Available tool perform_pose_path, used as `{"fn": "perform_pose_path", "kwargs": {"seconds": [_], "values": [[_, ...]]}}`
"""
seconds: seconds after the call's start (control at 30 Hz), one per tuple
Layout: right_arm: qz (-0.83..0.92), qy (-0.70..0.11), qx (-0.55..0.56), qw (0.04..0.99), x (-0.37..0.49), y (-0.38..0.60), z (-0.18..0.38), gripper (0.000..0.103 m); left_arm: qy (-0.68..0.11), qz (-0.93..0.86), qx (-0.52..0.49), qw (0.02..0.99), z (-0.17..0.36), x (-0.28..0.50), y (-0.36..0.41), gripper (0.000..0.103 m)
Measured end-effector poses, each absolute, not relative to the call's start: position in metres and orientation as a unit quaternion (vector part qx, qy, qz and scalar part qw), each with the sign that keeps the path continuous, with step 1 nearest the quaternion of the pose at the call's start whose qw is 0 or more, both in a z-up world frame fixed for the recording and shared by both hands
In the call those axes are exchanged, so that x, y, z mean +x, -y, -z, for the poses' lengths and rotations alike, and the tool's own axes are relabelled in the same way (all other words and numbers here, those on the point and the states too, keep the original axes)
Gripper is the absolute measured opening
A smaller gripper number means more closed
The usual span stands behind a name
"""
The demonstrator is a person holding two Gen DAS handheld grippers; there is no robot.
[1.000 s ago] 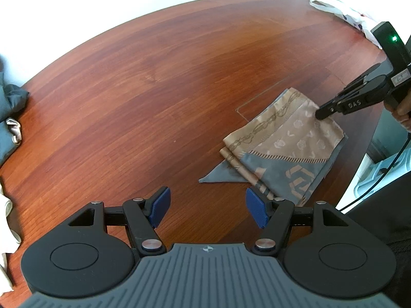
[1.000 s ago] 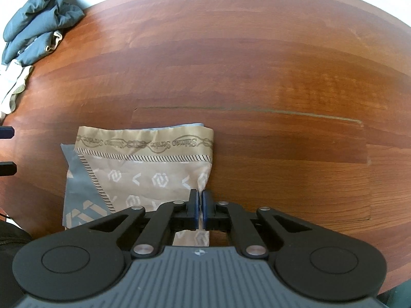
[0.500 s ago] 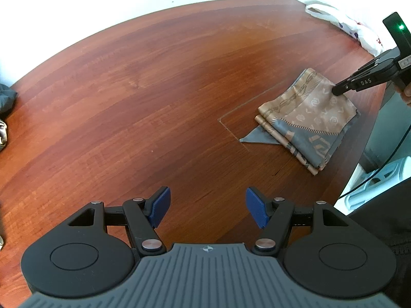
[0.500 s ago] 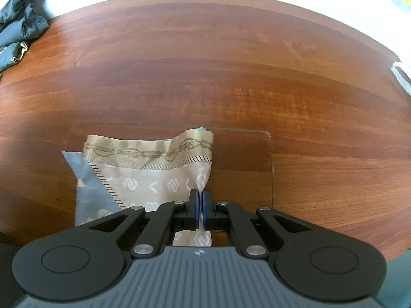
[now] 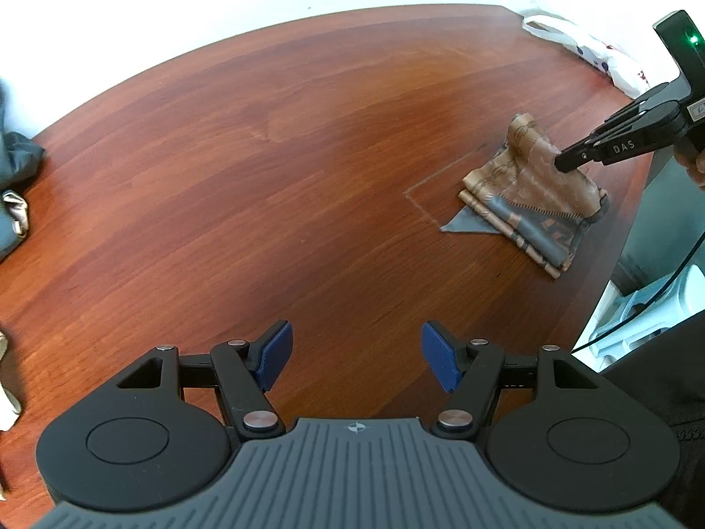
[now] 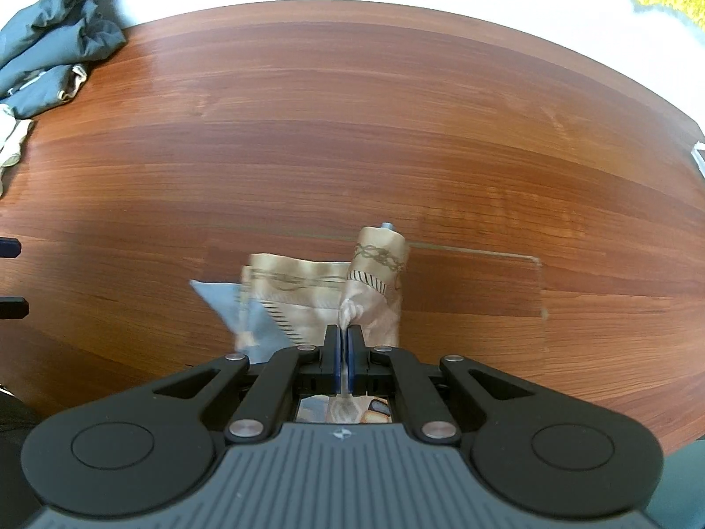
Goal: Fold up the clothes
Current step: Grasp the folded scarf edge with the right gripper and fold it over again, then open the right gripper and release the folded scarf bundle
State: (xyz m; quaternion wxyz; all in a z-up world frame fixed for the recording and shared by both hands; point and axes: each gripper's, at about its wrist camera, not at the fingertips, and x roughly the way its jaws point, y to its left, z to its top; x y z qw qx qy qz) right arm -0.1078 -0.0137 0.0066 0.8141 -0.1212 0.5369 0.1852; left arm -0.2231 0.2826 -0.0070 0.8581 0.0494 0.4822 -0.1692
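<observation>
A folded tan and grey patterned scarf (image 5: pixel 528 194) lies near the right edge of the wooden table (image 5: pixel 264 176). My right gripper (image 5: pixel 562 163) is shut on its upper layer and lifts that part off the table; the rest hangs and drags. In the right wrist view the scarf (image 6: pixel 308 291) bunches up in front of the shut gripper (image 6: pixel 343 333). My left gripper (image 5: pixel 354 352) is open and empty, well back from the scarf, over bare wood.
Crumpled grey clothes (image 6: pixel 48 57) and a pale garment (image 6: pixel 11 145) lie at the table's far left; they also show in the left wrist view (image 5: pixel 15 167). A white plastic bag (image 5: pixel 586 53) lies at the far right corner. A thin rectangular seam (image 6: pixel 484 255) marks the tabletop.
The right gripper has lifted the gripped scarf layer, so the flat scarf now bunches upward. The left gripper has drawn back and away from the scarf.
</observation>
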Motion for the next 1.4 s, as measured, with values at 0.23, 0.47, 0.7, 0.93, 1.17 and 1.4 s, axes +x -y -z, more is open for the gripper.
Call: {"fn": "perform_pose_path", "kwargs": {"seconds": [0.23,0.47,0.7,0.93,1.17,1.4], "values": [[-0.182,-0.548,-0.123,0.807,-0.121,-0.021,0.009,0.003,-0.480,0.173,0.054,0.858,0.006,-0.228,-0.310,0.068],[-0.171,-0.555,-0.124,0.805,-0.131,-0.035,0.024,0.009,-0.481,0.177,0.065,0.856,0.006,-0.230,-0.326,0.068],[-0.169,-0.545,-0.098,0.815,-0.135,-0.032,0.019,0.024,-0.480,0.181,0.071,0.855,0.005,-0.230,-0.332,0.068],[-0.167,-0.537,-0.088,0.822,-0.136,-0.018,0.005,0.028,-0.477,0.188,0.073,0.856,0.003,-0.230,-0.326,0.068],[-0.176,-0.534,-0.093,0.822,-0.128,0.003,-0.003,0.032,-0.470,0.188,0.073,0.859,-0.001,-0.224,-0.301,0.068],[-0.195,-0.539,-0.100,0.813,-0.120,0.030,0.003,0.035,-0.465,0.192,0.066,0.862,-0.007,-0.218,-0.254,0.068]]}}
